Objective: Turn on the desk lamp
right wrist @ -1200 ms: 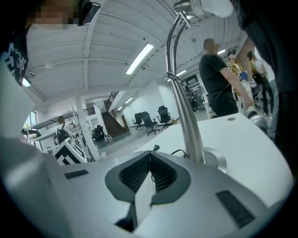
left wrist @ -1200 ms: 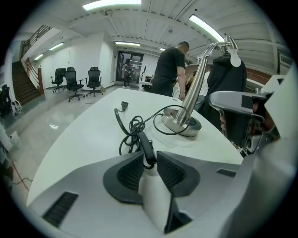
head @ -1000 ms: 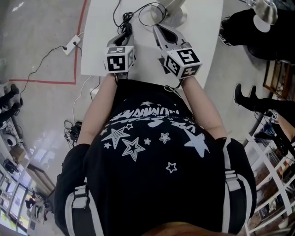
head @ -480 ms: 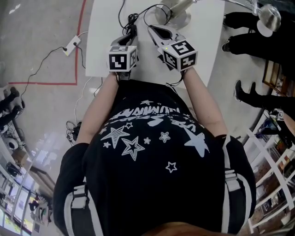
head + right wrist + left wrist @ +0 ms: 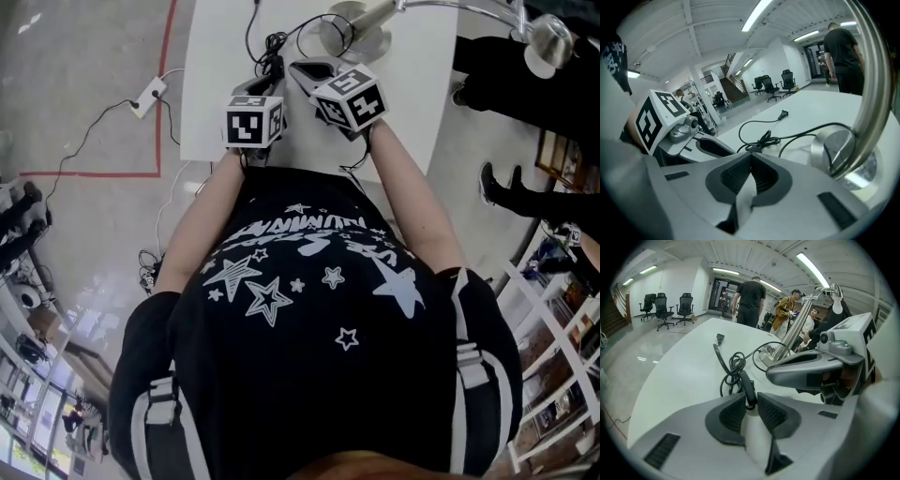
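Marker squares on left gripper cube

A white rectangular table is seen from steeply overhead, at 12 o'clock; its coiled black cable is shared closely by both gripper views.

The white table bears a round metal lamp base and a tangled black cord.

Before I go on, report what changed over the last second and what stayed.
The right tool swung forward and left, toward the cord beside the lamp base; its jaws are together. Nothing was visibly taken or let go. The left tool barely shifted, closed on the cord. The base and the table stayed put.
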`<state>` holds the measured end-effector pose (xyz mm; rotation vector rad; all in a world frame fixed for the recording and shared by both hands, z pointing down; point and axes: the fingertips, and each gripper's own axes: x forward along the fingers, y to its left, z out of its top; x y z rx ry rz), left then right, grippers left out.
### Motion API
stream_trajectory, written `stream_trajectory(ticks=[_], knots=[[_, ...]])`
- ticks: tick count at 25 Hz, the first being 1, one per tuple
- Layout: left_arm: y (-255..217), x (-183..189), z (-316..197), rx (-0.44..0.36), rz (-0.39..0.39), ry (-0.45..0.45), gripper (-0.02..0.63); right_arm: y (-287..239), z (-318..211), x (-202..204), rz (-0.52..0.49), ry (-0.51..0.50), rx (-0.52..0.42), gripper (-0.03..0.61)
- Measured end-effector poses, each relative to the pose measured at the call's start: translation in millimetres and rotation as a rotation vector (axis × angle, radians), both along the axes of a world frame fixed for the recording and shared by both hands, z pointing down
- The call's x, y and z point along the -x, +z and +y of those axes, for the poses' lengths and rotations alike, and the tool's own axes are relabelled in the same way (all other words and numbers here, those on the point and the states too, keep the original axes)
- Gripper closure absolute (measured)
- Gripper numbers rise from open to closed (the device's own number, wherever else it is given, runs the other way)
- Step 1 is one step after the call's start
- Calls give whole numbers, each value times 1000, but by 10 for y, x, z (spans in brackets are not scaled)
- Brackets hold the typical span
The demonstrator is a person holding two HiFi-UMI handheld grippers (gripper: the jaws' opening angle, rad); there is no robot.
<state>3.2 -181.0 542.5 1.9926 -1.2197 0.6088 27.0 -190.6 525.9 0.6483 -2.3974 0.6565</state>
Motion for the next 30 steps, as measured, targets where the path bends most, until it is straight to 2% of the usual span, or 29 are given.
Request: stream_trajectory(ticks=[12,20,25,30], knots=[[10,5,0,4,25,18,525,273,-41,101,114,-40,75,575],[23,0,10,41,49,42,525,317,-47,120,119,-42,104,575],[13,13,17,56,67,50,526,296,-45,159,181,-111,65,575],[50,28,21,56,73,52,526,346,-40,182,191,-142,107,575]])
